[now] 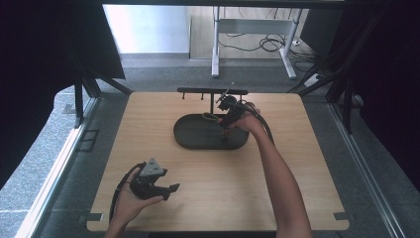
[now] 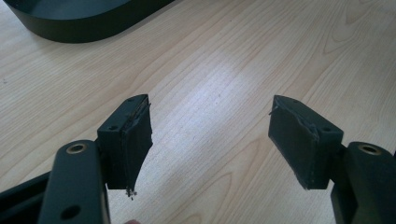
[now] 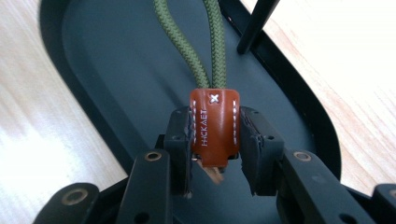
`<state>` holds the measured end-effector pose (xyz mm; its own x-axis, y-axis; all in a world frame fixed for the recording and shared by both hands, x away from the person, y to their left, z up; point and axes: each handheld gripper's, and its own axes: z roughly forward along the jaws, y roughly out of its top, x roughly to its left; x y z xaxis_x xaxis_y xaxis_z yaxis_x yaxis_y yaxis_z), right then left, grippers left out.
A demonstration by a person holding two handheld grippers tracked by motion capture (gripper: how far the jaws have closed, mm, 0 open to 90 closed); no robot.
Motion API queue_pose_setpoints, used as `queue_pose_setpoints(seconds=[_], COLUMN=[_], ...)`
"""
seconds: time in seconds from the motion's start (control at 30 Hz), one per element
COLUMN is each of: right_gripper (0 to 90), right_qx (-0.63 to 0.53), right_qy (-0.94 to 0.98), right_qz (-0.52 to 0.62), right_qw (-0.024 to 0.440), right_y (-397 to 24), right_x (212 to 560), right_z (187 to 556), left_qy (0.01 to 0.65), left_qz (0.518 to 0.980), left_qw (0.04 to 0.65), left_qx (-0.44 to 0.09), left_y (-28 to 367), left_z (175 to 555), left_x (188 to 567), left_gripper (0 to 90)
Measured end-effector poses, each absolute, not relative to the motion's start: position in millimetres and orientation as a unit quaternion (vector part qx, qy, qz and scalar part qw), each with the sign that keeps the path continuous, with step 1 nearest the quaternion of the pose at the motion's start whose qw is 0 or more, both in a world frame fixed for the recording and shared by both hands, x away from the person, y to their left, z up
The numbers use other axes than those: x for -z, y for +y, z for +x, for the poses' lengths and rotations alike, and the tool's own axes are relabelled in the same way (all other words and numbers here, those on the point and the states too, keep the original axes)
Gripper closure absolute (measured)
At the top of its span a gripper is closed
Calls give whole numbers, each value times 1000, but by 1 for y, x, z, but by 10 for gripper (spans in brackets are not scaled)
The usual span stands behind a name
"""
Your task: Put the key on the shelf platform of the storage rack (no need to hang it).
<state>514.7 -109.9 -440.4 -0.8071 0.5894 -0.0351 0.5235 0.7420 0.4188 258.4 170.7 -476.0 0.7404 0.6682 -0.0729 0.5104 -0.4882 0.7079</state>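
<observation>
While the left hand-held gripper (image 1: 171,190) rests low over the bench (image 1: 148,129) in the high view, the right hand-held gripper (image 1: 226,128) reaches into the black oval tray (image 1: 190,136). Left gripper view: jaws spread wide, nothing between. Right gripper view: jaws clamp a brown leather tab (image 3: 214,126) with its green cord loop (image 3: 205,42) lying over the tray floor.

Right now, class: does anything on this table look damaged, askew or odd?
Yes: the left claw stands open over bare table, and its pads look frayed at the edges. The right claw grips a brown leather tab on green cord over the dark tray; nothing spilled.
</observation>
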Motion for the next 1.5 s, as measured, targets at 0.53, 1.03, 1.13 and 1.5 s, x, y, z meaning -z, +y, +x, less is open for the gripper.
queue_pose_setpoints(seconds=[0.53, 1.03, 1.13, 1.5], right_gripper=[538, 517, 511, 505], right_qx=[-224, -271, -276, -290], right_qy=[919, 908, 909, 905], right_qz=[313, 307, 302, 296], right_qw=[87, 84, 86, 92], right_y=[-118, -143, -149, -177], right_x=[429, 413, 410, 413], right_z=[505, 465, 451, 402], left_qy=[342, 341, 340, 338], left_qz=[858, 860, 860, 862], left_qw=[367, 363, 364, 361], left_qx=[-106, -109, -110, -112], left_y=[169, 167, 166, 163], left_z=[258, 258, 257, 256], left_x=[476, 476, 476, 475], left_gripper=[306, 305, 305, 305])
